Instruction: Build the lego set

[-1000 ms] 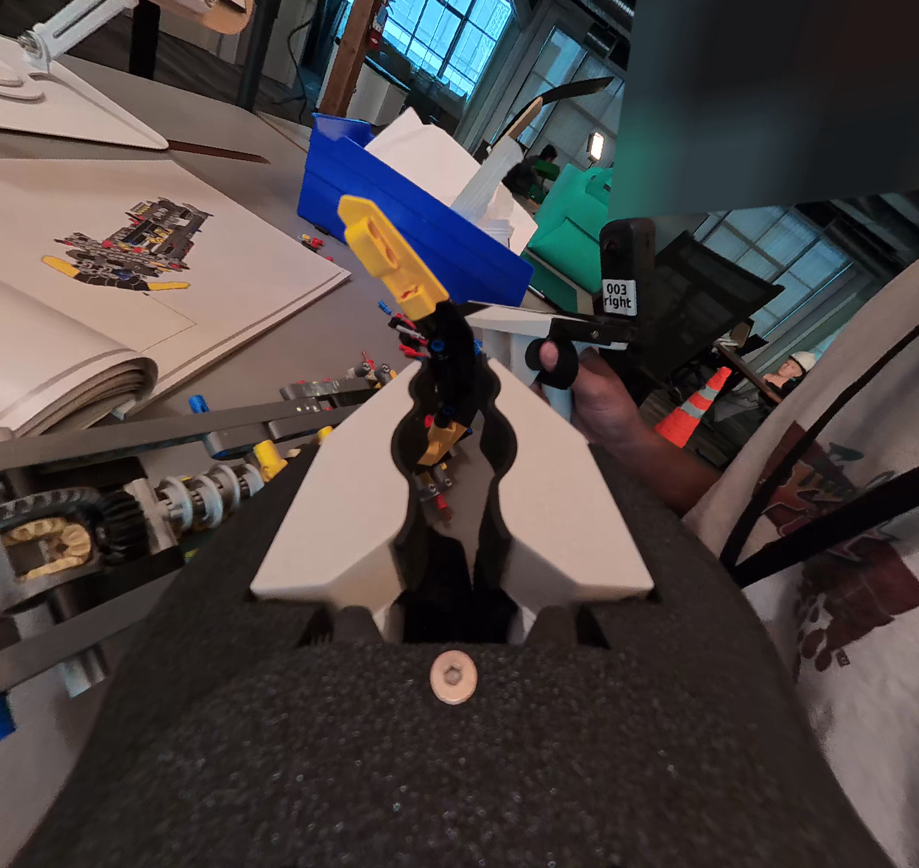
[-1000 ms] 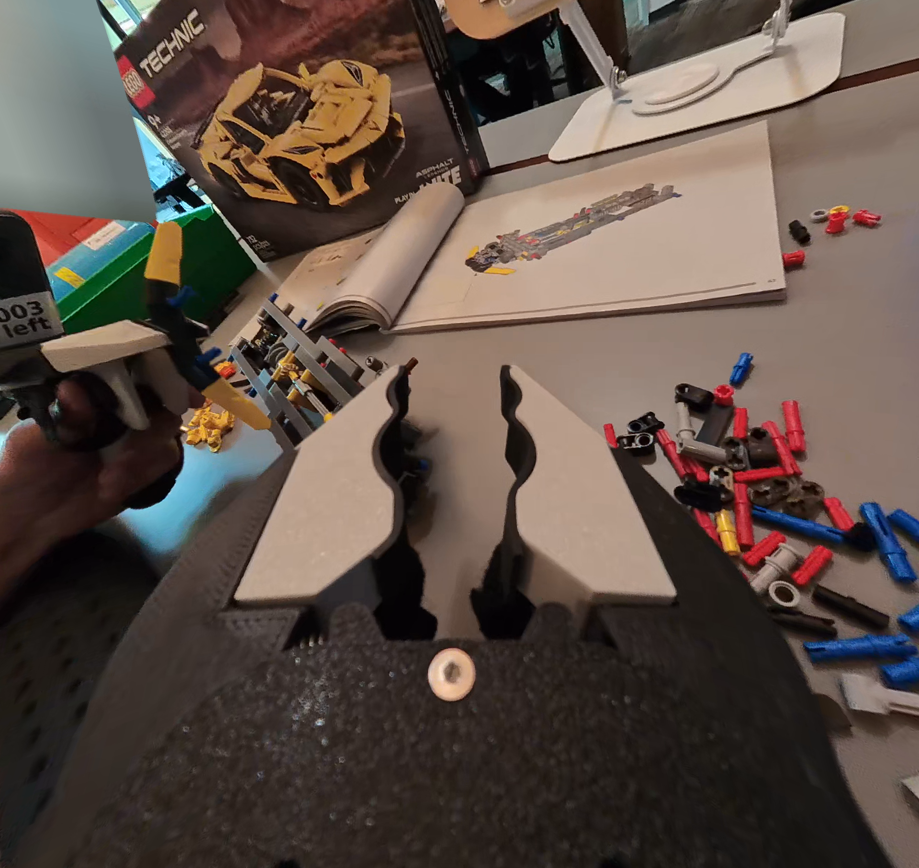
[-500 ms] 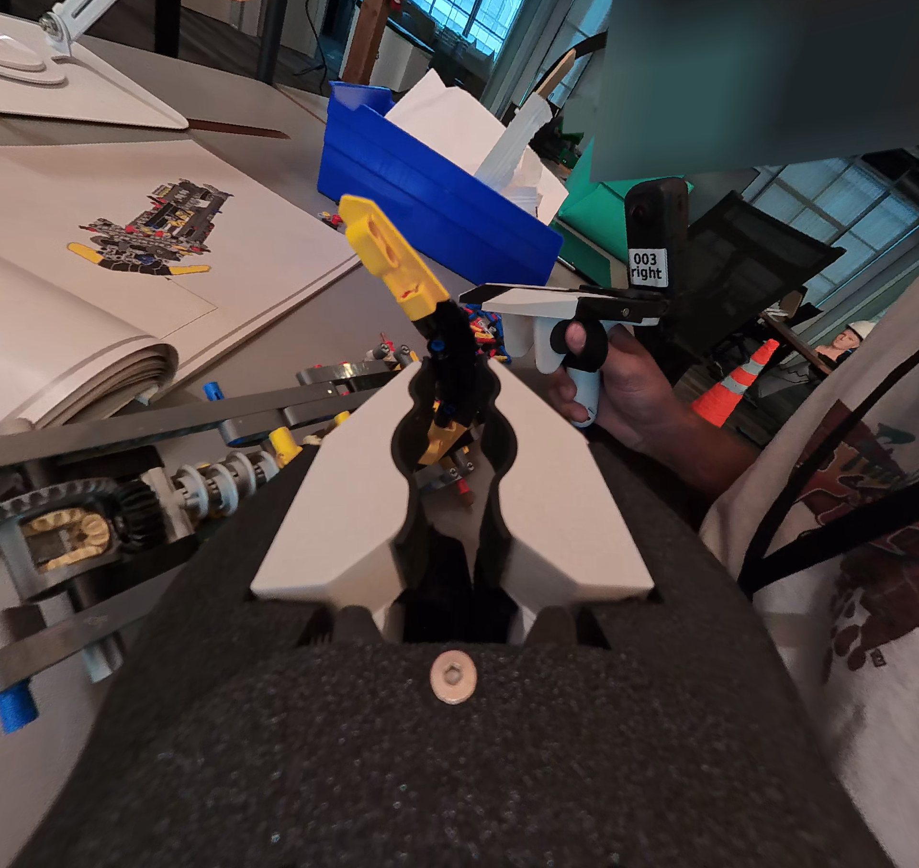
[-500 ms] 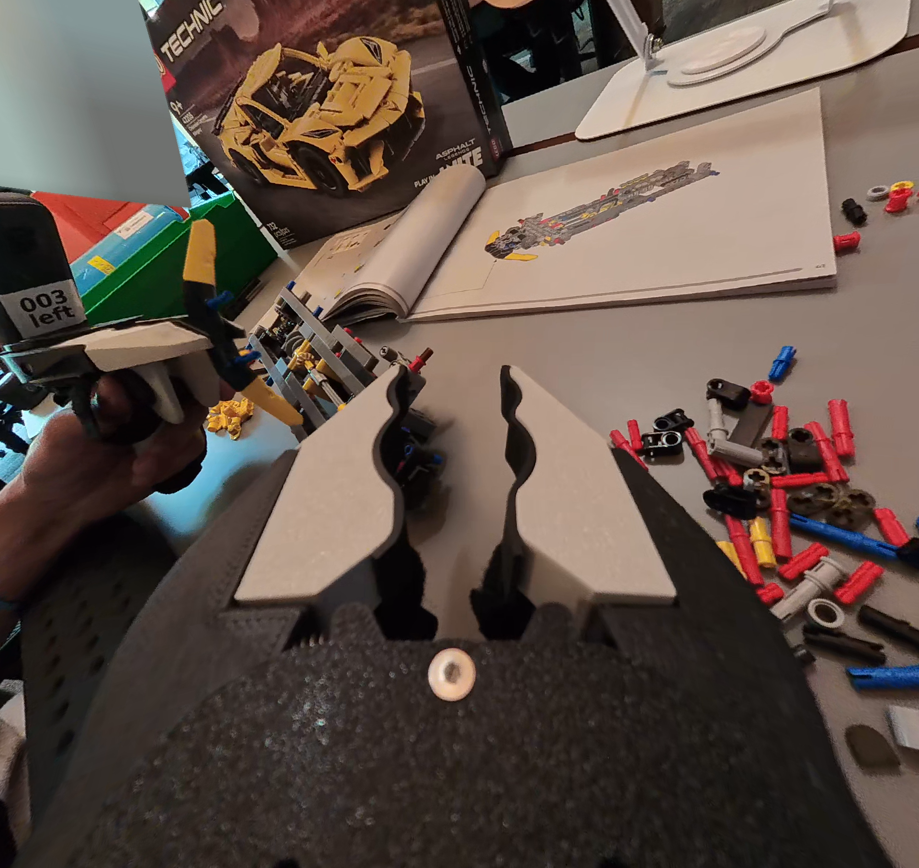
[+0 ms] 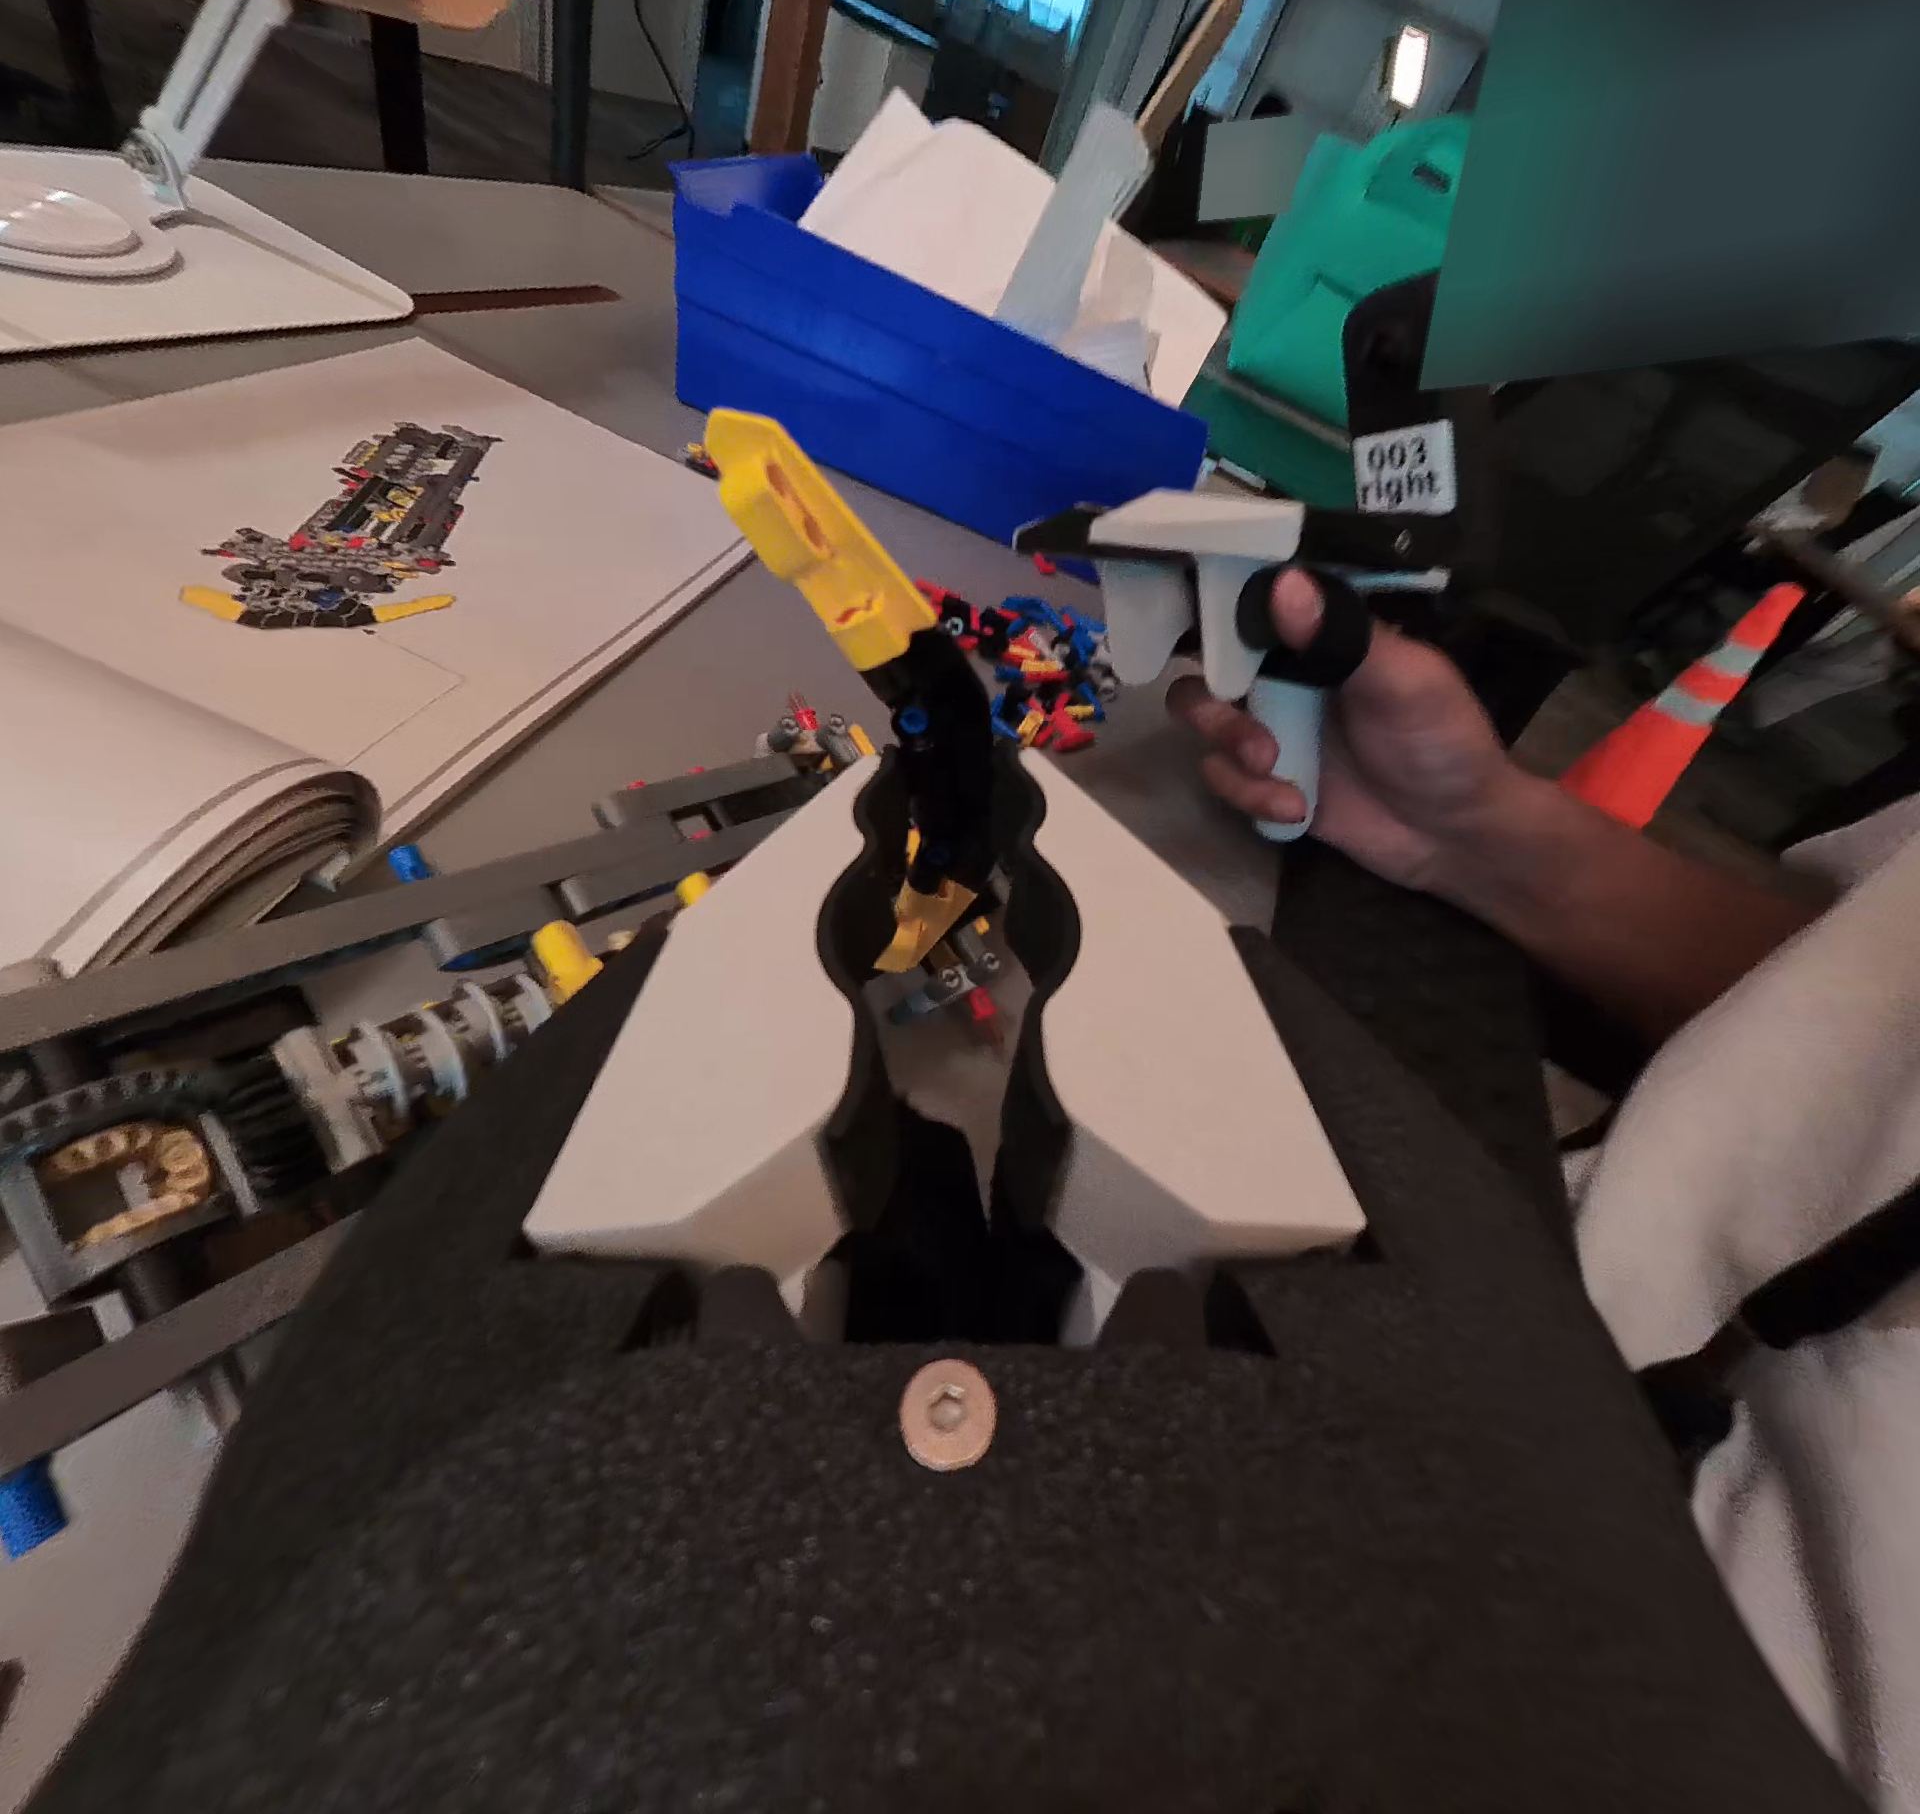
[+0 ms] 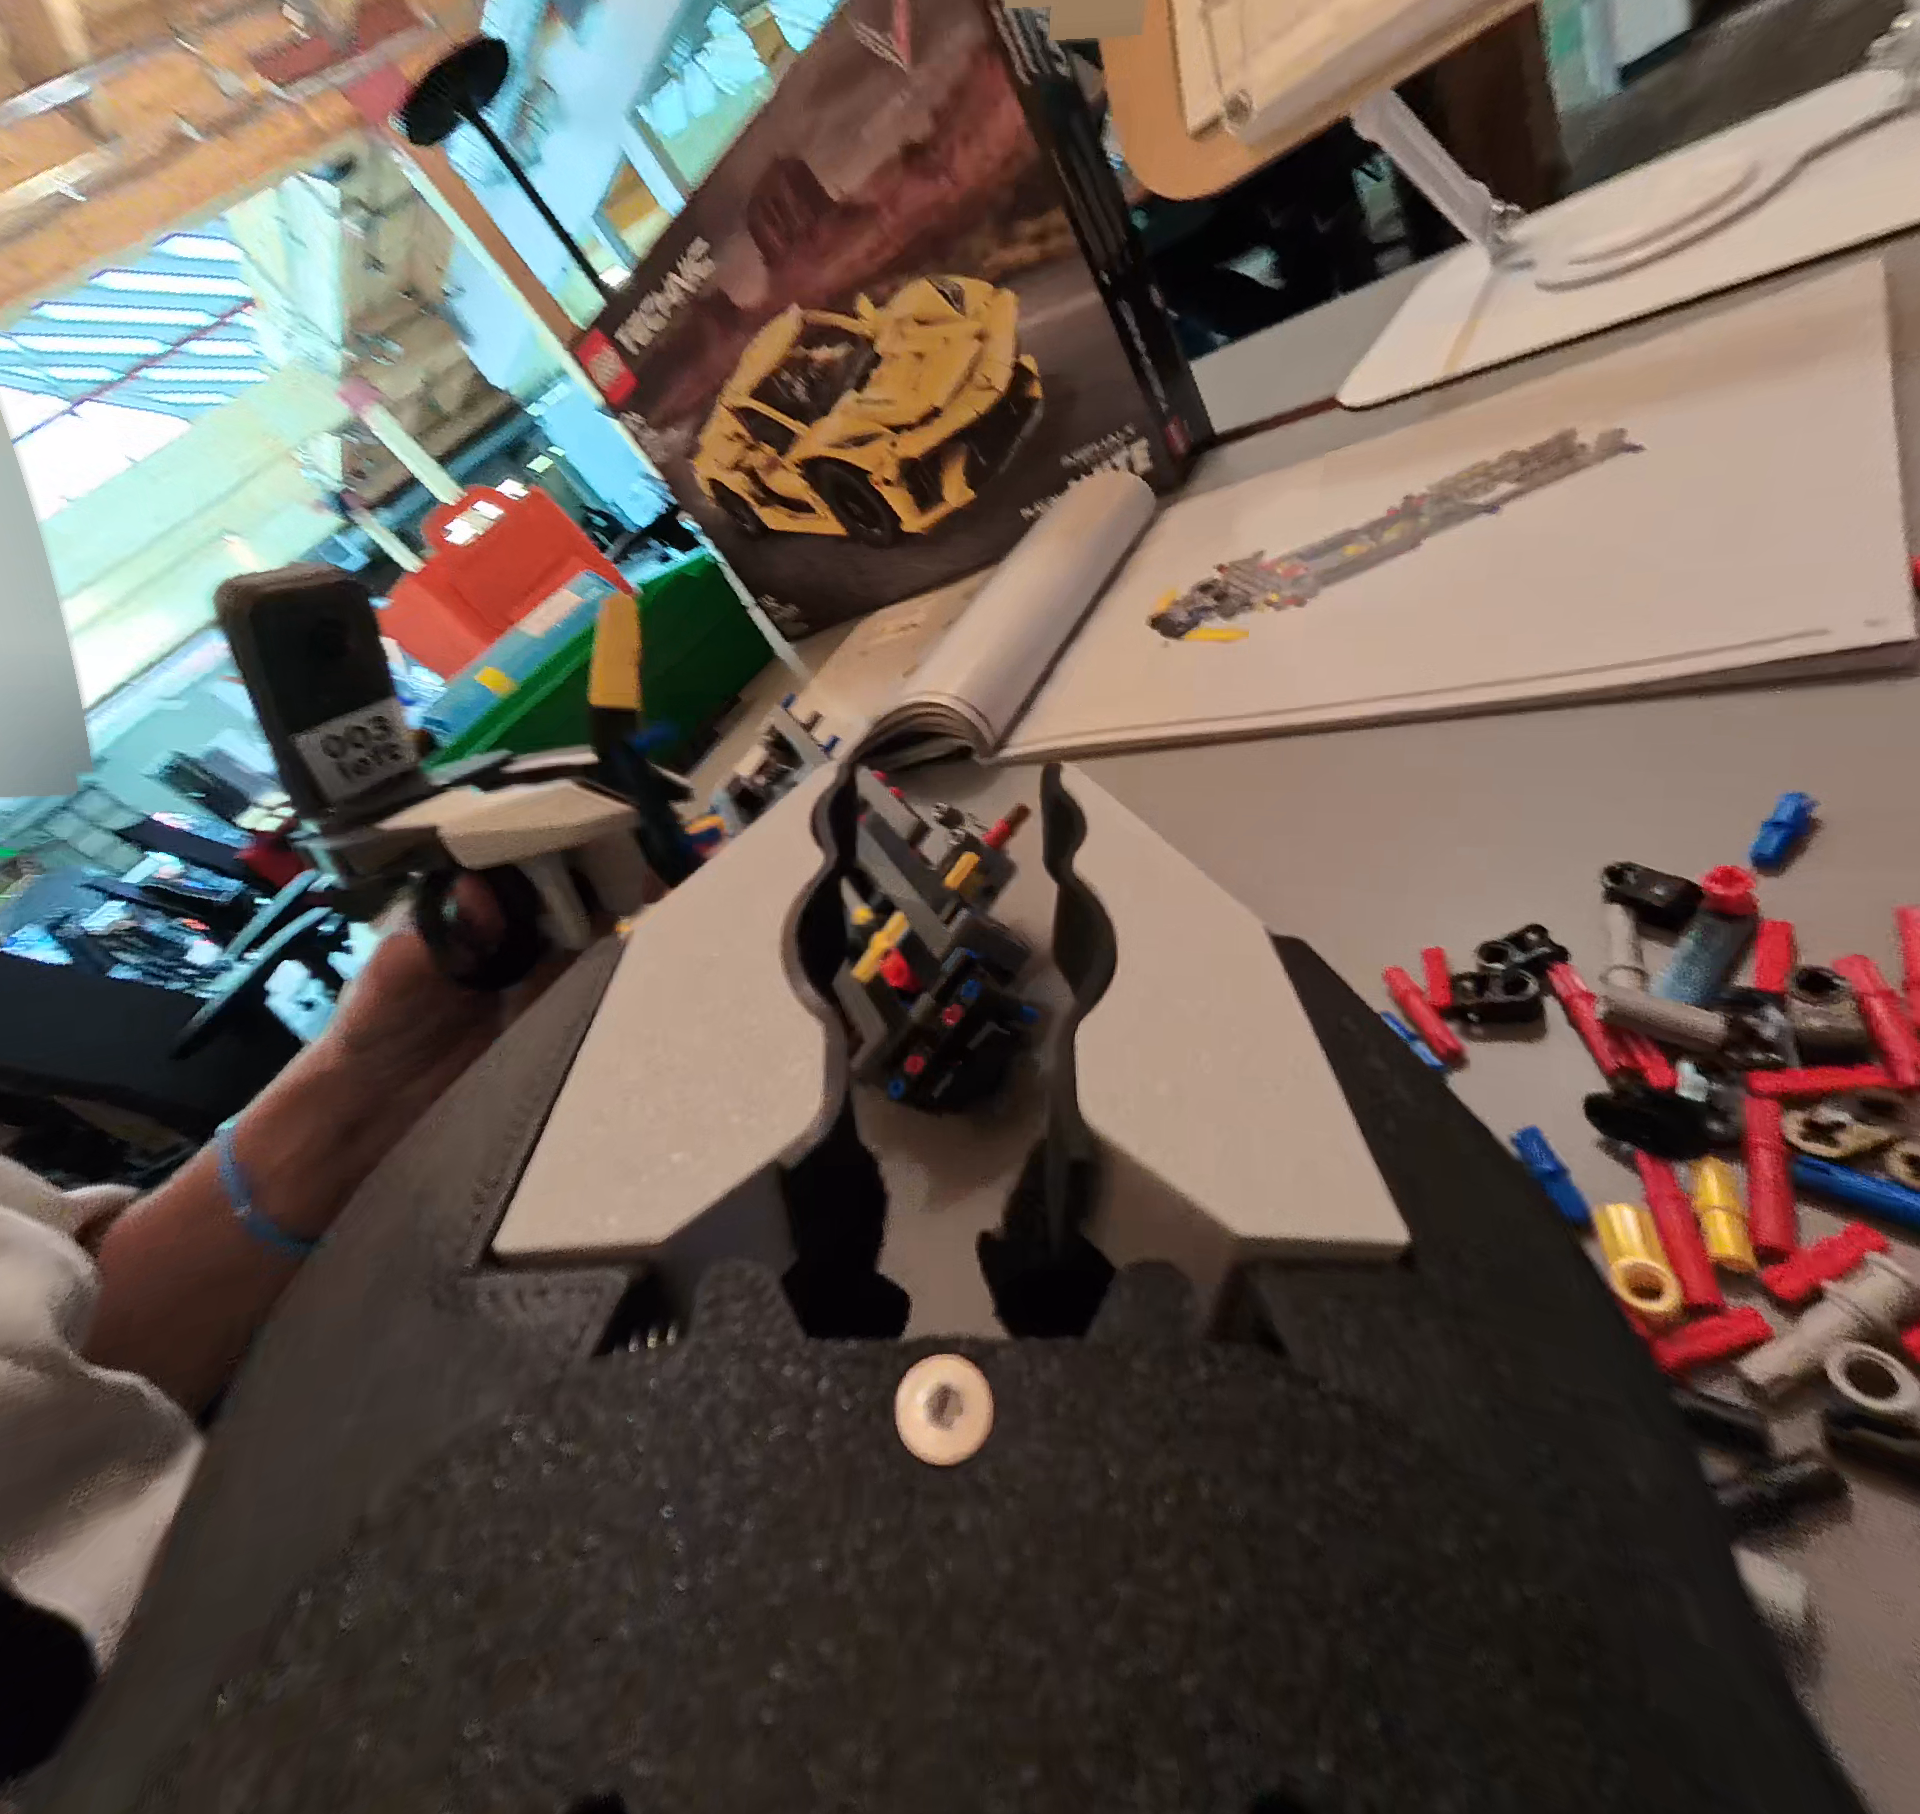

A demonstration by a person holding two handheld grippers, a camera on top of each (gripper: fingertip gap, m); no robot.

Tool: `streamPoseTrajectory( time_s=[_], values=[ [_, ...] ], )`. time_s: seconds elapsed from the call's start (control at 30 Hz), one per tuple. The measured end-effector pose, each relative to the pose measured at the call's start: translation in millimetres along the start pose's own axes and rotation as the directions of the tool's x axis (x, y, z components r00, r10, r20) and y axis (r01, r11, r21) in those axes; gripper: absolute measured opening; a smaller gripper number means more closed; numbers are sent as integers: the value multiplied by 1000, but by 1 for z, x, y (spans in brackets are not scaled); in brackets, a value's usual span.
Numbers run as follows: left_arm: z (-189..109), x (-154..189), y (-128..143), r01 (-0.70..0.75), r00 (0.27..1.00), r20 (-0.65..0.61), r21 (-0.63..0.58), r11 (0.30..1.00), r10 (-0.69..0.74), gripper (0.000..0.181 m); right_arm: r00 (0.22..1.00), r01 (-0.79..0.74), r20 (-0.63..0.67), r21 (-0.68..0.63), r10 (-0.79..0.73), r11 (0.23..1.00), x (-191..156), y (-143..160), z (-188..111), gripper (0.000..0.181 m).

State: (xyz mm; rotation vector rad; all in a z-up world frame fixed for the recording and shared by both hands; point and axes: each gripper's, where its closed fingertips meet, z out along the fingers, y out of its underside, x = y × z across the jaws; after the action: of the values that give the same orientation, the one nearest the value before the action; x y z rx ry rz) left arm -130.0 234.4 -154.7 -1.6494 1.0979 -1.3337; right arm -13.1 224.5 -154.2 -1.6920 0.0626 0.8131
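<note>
A yellow and black piece (image 5: 914, 725) is squeezed between the fingers of the left gripper (image 5: 940, 798) and sticks up past the tips. The right gripper (image 6: 940, 829) is held apart, with nothing gripped. The grey car frame (image 6: 925, 943) is seen in the gap, on the table (image 6: 1351, 808). Loose pegs (image 6: 1745, 1120) are spread beside the frame. An open booklet (image 6: 1455, 569) is laid behind it.

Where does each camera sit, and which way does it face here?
Left wrist view: on the left gripper, facing across the table to the blue bin; its fingers clamp a yellow-and-black sub-assembly; the right hand shows.
Right wrist view: on the open right gripper, facing the chassis and set box; the left hand shows.
Shared: the open instruction booklet.
</note>
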Motion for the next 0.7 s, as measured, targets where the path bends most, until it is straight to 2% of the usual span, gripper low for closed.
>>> streamPoseTrajectory(
  time_s=[0.13, 0.27, 0.37, 0.5, 0.63, 0.7],
  values=[
    [12, 12, 8, -89, 994, 52, -83, 993, 94, 14, 986, -31, 165, 12, 29, 999, -27, -2, -6, 29],
    [27, 26, 16, -68, 988, 125, -189, 980, 93, 14, 946, 18, 322, -105, 17, 994, -63, 16, -11, 28],
    [39, 47, 35, -64, 983, 143, -336, 940, 119, 14, 951, 52, 309, -156, -2, 986, -70, 18, -11, 24],
    [44, 48, 49, -215, 905, 226, -485, 848, 359, 14, 941, 51, 333, -330, 66, 943, -83, 35, -11, 25],
    [48, 53, 47, -296, 845, 247, -522, 800, 474, 14, 959, 61, 277, -384, 52, 921, -77, 45, -5, 24],
    [49, 55, 45, -316, 827, 250, -534, 784, 503, 14, 969, 91, 247, -400, 12, 912, -73, 48, -4, 8]
  ],
)
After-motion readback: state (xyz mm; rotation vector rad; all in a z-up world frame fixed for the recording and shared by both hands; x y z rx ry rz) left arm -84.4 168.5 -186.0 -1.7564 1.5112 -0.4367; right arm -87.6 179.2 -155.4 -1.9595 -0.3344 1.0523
